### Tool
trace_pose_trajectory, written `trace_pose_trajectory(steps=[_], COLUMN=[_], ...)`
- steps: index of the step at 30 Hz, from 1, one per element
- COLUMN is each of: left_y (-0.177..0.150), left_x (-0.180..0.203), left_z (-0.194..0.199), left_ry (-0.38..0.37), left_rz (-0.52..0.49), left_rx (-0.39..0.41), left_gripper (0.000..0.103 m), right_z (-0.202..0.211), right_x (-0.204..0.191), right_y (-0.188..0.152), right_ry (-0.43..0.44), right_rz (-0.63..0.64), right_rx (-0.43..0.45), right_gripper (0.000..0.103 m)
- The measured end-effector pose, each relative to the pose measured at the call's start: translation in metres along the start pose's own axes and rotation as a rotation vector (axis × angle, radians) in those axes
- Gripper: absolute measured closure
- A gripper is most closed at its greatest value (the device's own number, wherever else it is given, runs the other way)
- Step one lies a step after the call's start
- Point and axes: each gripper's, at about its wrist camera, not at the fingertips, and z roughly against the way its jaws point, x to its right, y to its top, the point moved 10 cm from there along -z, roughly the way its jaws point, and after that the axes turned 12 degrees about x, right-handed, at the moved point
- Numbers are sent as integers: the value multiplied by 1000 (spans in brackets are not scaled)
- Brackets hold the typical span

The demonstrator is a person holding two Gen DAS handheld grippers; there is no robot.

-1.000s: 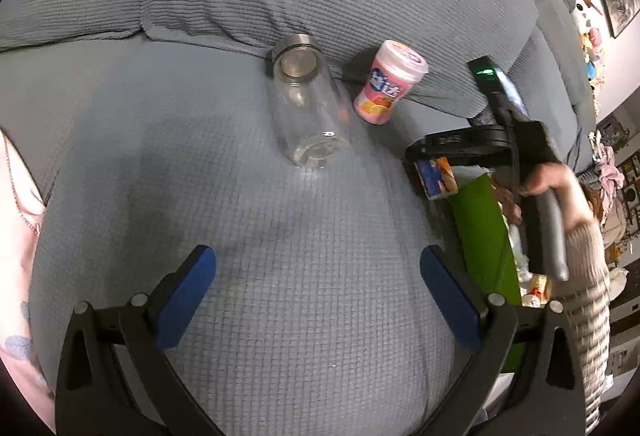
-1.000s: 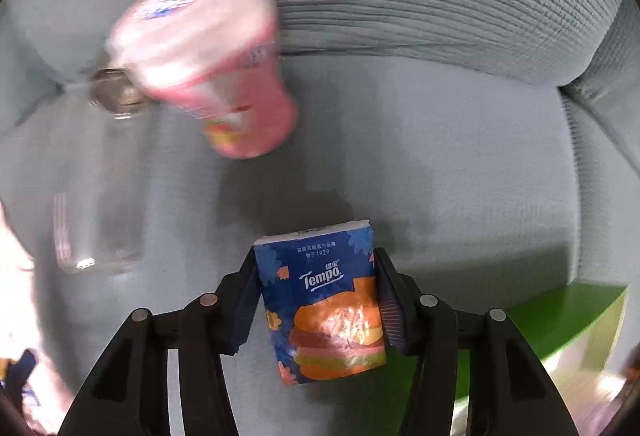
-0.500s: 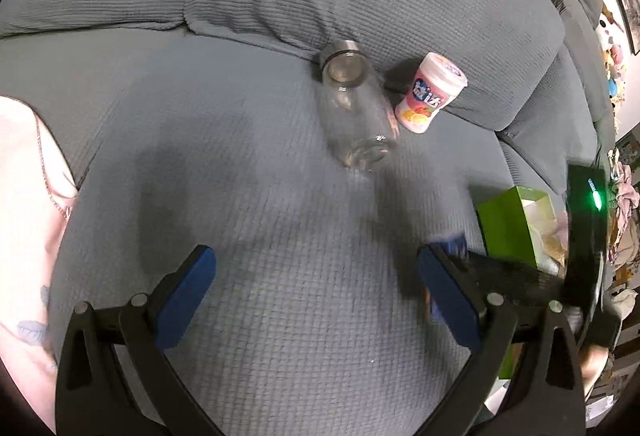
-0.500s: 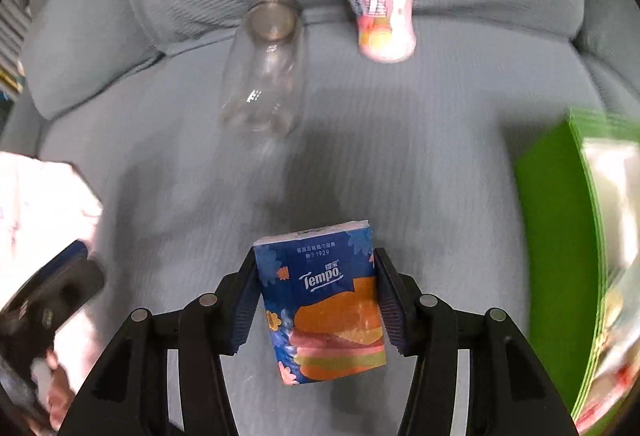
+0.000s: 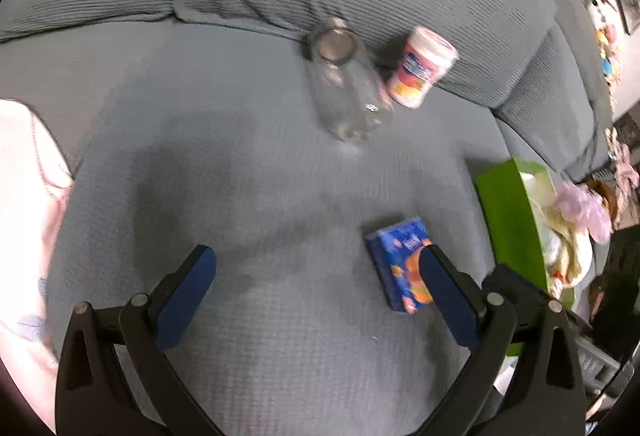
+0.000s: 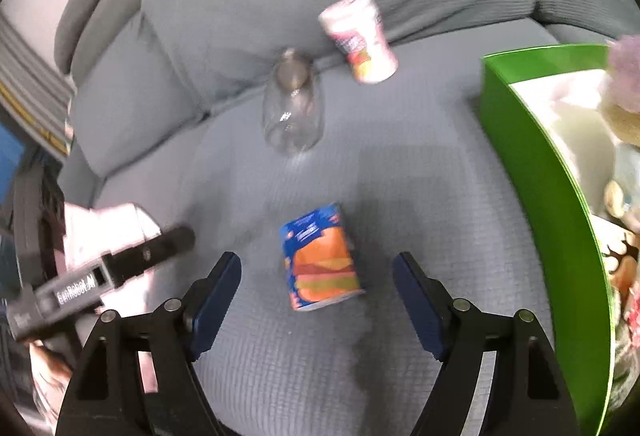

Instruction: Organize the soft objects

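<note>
Tissue pack: lying free between the right tool's opening pads, long axis pointing away.
Left tool: spread wide, empty; pack beside its right pad.

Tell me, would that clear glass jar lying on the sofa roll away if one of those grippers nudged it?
Probably yes. The glass jar lies on its side, so its round body could roll sideways, though the soft sofa cushion likely slows it. It looks empty, so fairly light. Smooth glass may slip between the pads, and the pink tub close beside it might get bumped.
</note>
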Motion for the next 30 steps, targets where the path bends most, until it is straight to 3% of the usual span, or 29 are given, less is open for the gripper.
trace_pose_trajectory(steps=[3, 6, 9, 11, 13, 16, 21, 30], left_y=[-14, -26, -36, -43, -44, -48, -56, -42], left_x=[21, 41, 54, 62, 66, 66, 65, 74], left_z=[-8, -16, -24, -32, -36, -43, -56, -52], left_ry=[-83, -139, -141, -161, -168, -148, -136, -129], left_rz=[27, 31, 44, 35, 30, 12, -14, -96], left_rx=[-46, -82, -106, -138, -140, -143, -170, -93], left_gripper=[4, 10, 25, 26, 35, 47, 68, 71], right_z=[6, 2, -7, -18, -32, -47, -70, -67], right_x=[5, 5, 2, 1, -1, 0, 9, 8], right_y=[6, 10, 5, 2, 1, -7, -28, -27], right_ry=[42, 102, 155, 156, 151, 171, 117, 170], right_rz=[-46, -80, -128, -134, -126, -168, -166, -212], right_rx=[29, 46, 12, -15, -42, -98, -185, -157], right_gripper=[24, 31, 39, 43, 48, 49, 49, 53])
